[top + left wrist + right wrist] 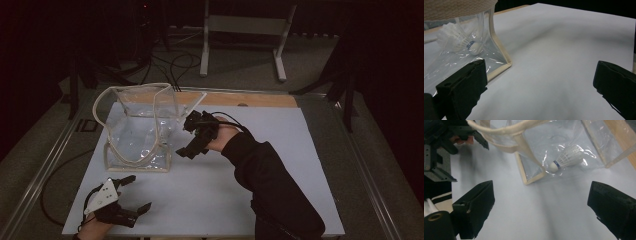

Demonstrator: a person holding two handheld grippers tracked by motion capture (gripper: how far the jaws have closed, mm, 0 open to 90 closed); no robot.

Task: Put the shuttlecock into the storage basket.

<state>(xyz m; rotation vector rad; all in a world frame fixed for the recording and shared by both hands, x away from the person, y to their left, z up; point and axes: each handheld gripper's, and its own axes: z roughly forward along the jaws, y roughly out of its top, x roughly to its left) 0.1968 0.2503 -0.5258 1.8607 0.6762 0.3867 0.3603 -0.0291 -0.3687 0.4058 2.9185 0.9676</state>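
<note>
**Both tools wide apart beside a clear bag with a shuttlecock inside**

We see a clear plastic bag with cream fabric edging and a cream strap handle (137,127) standing on the white sheet covering the desk (260,165), toward the left half of the sheet. Inside it lies a white feathered shuttlecock with a blue band round its cork (566,158), resting on its side on the bag's floor. In the left tool's view the same shuttlecock (459,38) shows through the bag's wall (474,57), close to the cream-edged corner.

The left tool (134,194) sits at the near left corner of the sheet, held by a hand at the bottom edge of the high view, with its grey three-cornered plate on top. Its two black jaws stand wide apart with nothing between them; it is just in front of the bag and apart from it. In its own view we see the left tool (539,82) over bare white sheet.

The right tool (192,137) is held just beside the bag's right wall, on a hand coming out of a dark sleeve (270,185). We cannot tell from above whether it touches the bag. In its own view the right tool (540,205) has its jaws spread wide and empty, looking onto the bag's corner and the shuttlecock beyond.
</note>
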